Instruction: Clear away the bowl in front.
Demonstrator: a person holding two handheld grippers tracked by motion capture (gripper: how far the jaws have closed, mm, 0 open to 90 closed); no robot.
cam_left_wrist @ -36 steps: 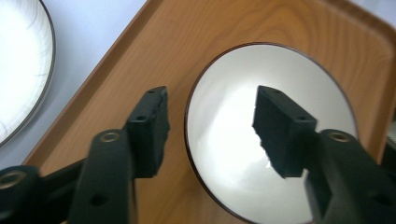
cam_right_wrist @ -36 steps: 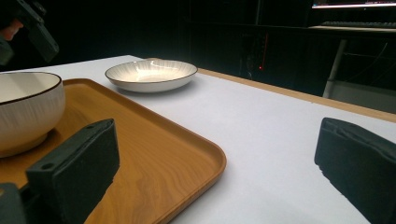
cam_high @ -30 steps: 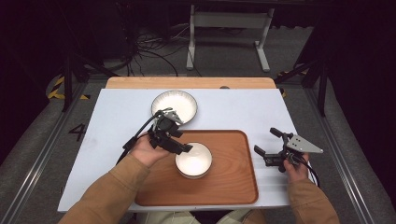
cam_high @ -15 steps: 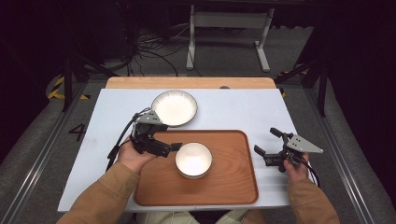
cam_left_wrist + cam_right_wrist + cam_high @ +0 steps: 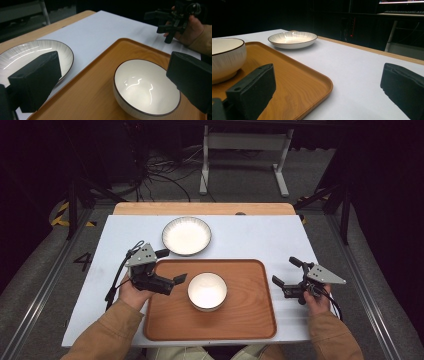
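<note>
White and dark-rimmed, the bowl [image 5: 207,291] sits on the wooden tray [image 5: 250,320], free of both tools. Just left of it, the left gripper [image 5: 172,267] has just been opening, jaws wide around nothing. Beside the tray's right edge, the right gripper [image 5: 283,272] gapes empty.

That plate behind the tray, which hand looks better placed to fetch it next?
Probably the left. The left tool sits open just beside the plate, its jaws having just opened off the bowl. The right tool waits open beyond the tray's far side.
</note>
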